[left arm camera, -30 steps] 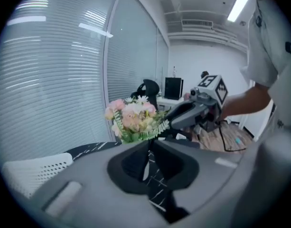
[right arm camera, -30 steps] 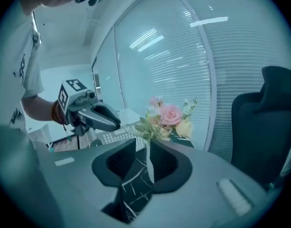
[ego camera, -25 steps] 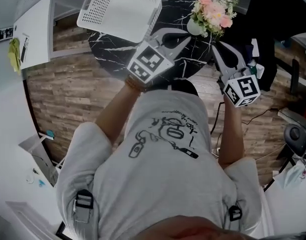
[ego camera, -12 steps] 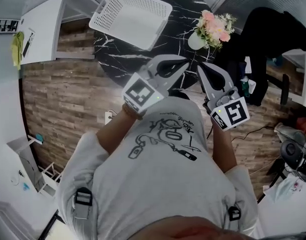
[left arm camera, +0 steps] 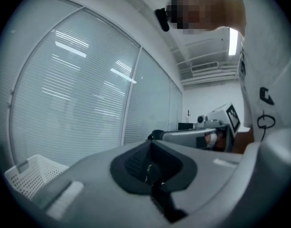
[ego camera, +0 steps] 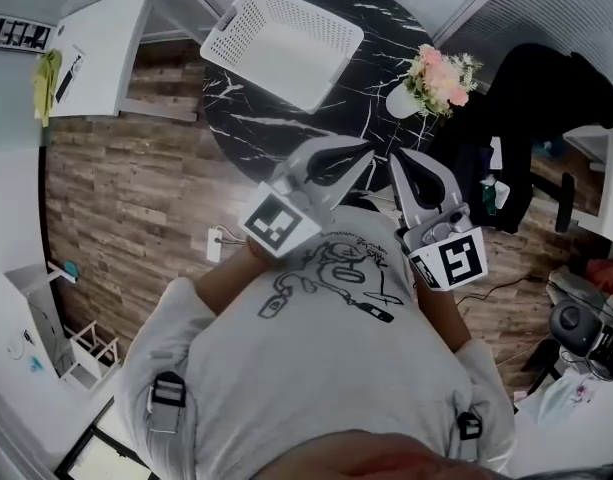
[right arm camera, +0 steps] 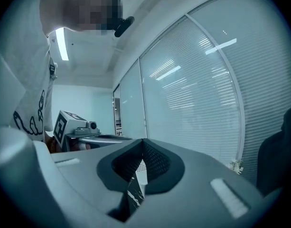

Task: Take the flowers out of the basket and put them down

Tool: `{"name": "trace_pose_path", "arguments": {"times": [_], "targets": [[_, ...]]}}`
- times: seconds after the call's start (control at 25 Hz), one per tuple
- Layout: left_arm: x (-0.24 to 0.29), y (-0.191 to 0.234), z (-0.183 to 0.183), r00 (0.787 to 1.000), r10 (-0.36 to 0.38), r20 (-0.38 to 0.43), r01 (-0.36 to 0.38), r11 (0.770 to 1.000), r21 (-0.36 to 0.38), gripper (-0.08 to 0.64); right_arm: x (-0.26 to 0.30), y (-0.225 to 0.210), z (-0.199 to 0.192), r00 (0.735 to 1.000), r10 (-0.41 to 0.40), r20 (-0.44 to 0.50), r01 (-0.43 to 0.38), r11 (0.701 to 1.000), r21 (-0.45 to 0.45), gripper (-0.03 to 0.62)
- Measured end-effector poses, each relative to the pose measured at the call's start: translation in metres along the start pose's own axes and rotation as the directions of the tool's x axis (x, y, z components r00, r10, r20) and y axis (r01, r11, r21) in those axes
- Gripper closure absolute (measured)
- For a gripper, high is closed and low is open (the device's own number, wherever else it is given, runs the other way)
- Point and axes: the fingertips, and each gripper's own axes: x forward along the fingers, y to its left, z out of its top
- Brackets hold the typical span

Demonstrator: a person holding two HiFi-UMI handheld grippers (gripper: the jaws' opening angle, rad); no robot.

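Flowers [ego camera: 438, 76] stand at the bench's [ego camera: 358, 86] right edge, the basket [ego camera: 284, 44] at its far side. The left gripper [ego camera: 364, 152] and right gripper [ego camera: 397, 162] hover at its near edge, jaws closed and empty.

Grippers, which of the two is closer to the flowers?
The right gripper: it sits on the side of the flowers; the left gripper is farther off, toward the basket.

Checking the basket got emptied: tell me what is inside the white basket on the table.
Nothing shows inside the white basket: its floor looks bare. The flowers stand outside it on the table. Its perforated wall at picture left covers a strip of floor.
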Motion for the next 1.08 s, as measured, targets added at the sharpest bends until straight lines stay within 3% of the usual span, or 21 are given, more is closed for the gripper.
{"name": "trace_pose_path", "arguments": {"times": [1.08], "targets": [[-0.007,0.005,0.008,1.0,0.008,-0.002,-0.008,1.0,-0.014,0.558,0.012,0.011,0.006,1.0,0.023,-0.015,-0.023,0.999,-0.029,0.586]]}}
